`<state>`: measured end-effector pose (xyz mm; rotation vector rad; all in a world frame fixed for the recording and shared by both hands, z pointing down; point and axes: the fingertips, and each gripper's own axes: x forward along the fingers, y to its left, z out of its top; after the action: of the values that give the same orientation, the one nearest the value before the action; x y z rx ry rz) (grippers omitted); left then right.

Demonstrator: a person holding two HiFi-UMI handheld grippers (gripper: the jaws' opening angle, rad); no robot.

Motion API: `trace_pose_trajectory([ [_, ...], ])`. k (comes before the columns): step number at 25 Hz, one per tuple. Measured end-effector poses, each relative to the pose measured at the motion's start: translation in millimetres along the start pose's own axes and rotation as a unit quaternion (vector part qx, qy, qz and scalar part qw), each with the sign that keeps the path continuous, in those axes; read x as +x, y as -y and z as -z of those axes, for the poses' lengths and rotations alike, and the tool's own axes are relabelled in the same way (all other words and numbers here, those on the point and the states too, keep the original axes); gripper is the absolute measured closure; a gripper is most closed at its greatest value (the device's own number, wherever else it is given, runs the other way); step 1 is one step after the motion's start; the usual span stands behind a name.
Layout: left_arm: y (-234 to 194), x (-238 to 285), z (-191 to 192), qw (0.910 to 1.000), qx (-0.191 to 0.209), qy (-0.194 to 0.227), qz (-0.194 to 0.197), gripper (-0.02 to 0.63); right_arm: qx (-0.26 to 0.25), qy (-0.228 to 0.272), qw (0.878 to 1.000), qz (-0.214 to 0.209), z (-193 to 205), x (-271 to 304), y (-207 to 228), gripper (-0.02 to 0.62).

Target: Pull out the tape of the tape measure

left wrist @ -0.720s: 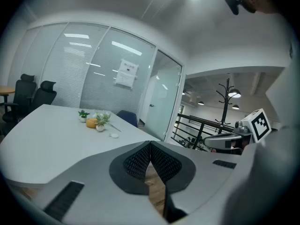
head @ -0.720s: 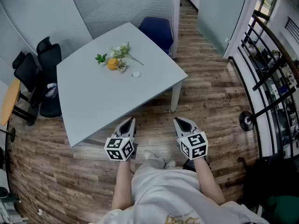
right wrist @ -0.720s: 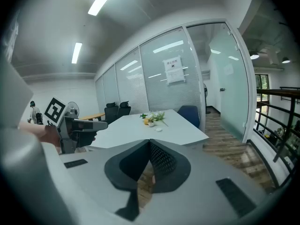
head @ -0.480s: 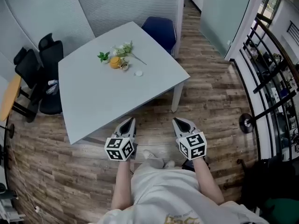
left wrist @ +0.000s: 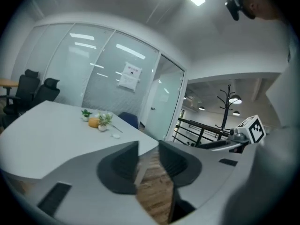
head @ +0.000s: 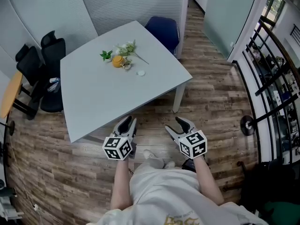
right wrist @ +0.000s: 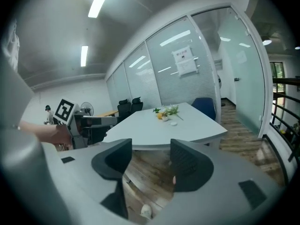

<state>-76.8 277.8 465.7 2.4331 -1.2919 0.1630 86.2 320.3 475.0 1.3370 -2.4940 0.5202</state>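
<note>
Pale grey laminate makes up the surface (head: 103, 102) in the head view, standing on a wood-plank floor (head: 211, 102) with black chairs (head: 44, 64) to its left and a blue chair (head: 164, 29) at its far corner. Toward the far side lies a round yellow-orange thing (head: 117, 62), touching some artificial sprigs (head: 124, 49), with a small white disc (head: 141, 72) just to its right. That round thing is probably the tape measure, though it is too small to be sure. Both tools hang over the floor at the near edge, well apart from it: the left hand-held gripper (head: 125, 122) with its jaws drawn almost together, the right hand-held gripper (head: 174, 124) with its jaws spread. The left gripper view shows only a narrow slit between the jaws, floorboards visible through it and nothing held; the yellow-orange thing sits far off to the left across the surface. The right gripper view shows a wide gap with only floor and the surface's near edge beyond, so this one is empty too. The step in hand looks like the approach. To do it well, step in close first, then pin the case with one tool and spread the left jaws before reaching. Come in from the right side, clear of the sprigs, and catch the tape's end tab squarely so it does not slip.
</note>
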Motion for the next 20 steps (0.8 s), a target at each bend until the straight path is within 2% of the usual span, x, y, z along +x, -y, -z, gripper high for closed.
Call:
trace_pose_trajectory([
  [1,1,3,4,0.9998,-0.014,-0.010,0.008,0.418,-0.007,-0.007,1.000,0.000,4,1,-1,0.330],
  [2,2,5,8,0.9995,-0.024,-0.018,0.013,0.342,-0.014,-0.010,1.000,0.004,6,2,-1,0.321],
  [13,-14,28,21,0.9986,-0.034,-0.040,-0.001,0.324,-0.003,-0.019,1.000,0.012,7,21,25,0.313],
  [20,-42,83,14,0.9980,-0.048,-0.041,-0.006,0.325,-0.008,-0.039,0.999,0.004,0,67,61,0.313],
])
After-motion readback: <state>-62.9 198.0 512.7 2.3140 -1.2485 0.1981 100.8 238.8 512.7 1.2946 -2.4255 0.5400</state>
